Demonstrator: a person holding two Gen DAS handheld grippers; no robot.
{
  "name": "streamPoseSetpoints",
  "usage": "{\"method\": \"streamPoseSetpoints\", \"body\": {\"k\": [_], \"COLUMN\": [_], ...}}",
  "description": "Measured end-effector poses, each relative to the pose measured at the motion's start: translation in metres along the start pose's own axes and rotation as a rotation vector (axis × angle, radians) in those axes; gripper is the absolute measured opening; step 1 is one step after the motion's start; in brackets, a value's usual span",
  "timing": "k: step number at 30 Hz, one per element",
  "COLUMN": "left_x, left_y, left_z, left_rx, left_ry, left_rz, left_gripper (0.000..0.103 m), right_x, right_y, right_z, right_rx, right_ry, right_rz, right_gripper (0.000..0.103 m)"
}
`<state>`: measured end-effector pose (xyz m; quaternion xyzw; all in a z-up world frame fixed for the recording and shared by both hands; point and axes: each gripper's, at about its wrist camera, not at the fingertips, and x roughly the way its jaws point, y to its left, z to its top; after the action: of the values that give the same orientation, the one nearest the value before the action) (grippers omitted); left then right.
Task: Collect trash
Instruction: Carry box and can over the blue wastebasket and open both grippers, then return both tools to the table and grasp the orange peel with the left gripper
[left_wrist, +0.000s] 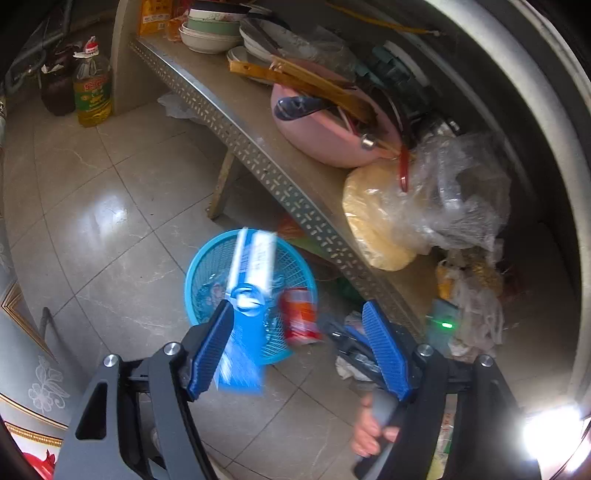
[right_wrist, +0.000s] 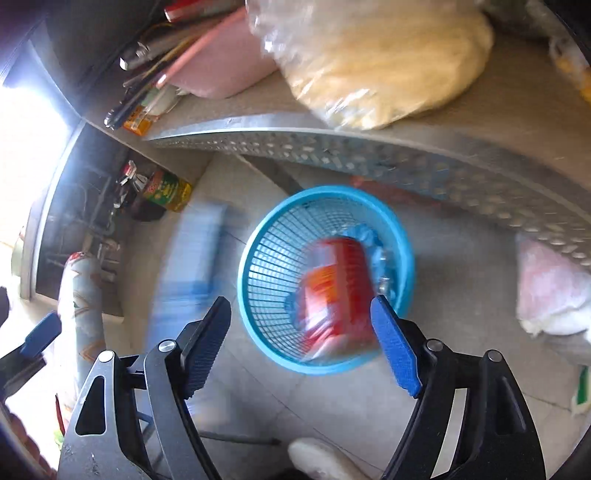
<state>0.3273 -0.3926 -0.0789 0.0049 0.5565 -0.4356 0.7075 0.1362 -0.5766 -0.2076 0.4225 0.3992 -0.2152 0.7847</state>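
Over the basket: both grippers tip down at the round blue plastic mesh basket on the tiled floor, beside the table's perforated metal edge.
Left gripper: jaws wide, gripping nothing; blurred blue-and-white flat carton by its left finger, long axis running away toward the rim.
Right gripper: jaws wide, gripping nothing; blurred red can between them, over the basket's mouth, lengthwise along the fingers.

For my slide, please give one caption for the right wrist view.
Open right gripper above the blue basket, a blurred red can between its jaws.
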Motion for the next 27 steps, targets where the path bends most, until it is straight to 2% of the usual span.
{"method": "streamPoseSetpoints", "body": {"k": [5,12,16,19,24,27], "left_x": [-0.031,-0.096,-0.153,-0.203,-0.291,-0.341], "left_y": [0.006,0.01,0.018,0.03,0.071,0.097], "left_z": [-0.011,-0.047,-0.08,-0.111,-0.177,-0.226], "left_rx": [0.037,0.065,0.068,0.042,-0.063,-0.114], "left_ry": [-0.054,-0.114,-0.212,-0.308,-0.459,-0.564], "left_rz": [0.019,0.007,-0.008,-0.012,0.079,0.196], "left_gripper": [0.071,0.072,0.075,0.08,0.085,0.089], "right_x": [0.005,-0.037,-0.071,-0.097,-0.143,-0.166], "right_y": [0.003,0.0,0.012,0.032,0.077,0.113], "right_z": [-0.021,-0.056,-0.079,-0.092,-0.108,-0.121], "right_rx": [-0.046,-0.129,-0.21,-0.284,-0.405,-0.498], "right_ry": [0.005,-0.028,-0.043,-0.053,-0.117,-0.127], "right_rz": [-0.001,-0.027,-0.035,-0.002,0.116,0.205], "right_gripper": [0.075,0.075,0.075,0.077,0.079,0.079]}}
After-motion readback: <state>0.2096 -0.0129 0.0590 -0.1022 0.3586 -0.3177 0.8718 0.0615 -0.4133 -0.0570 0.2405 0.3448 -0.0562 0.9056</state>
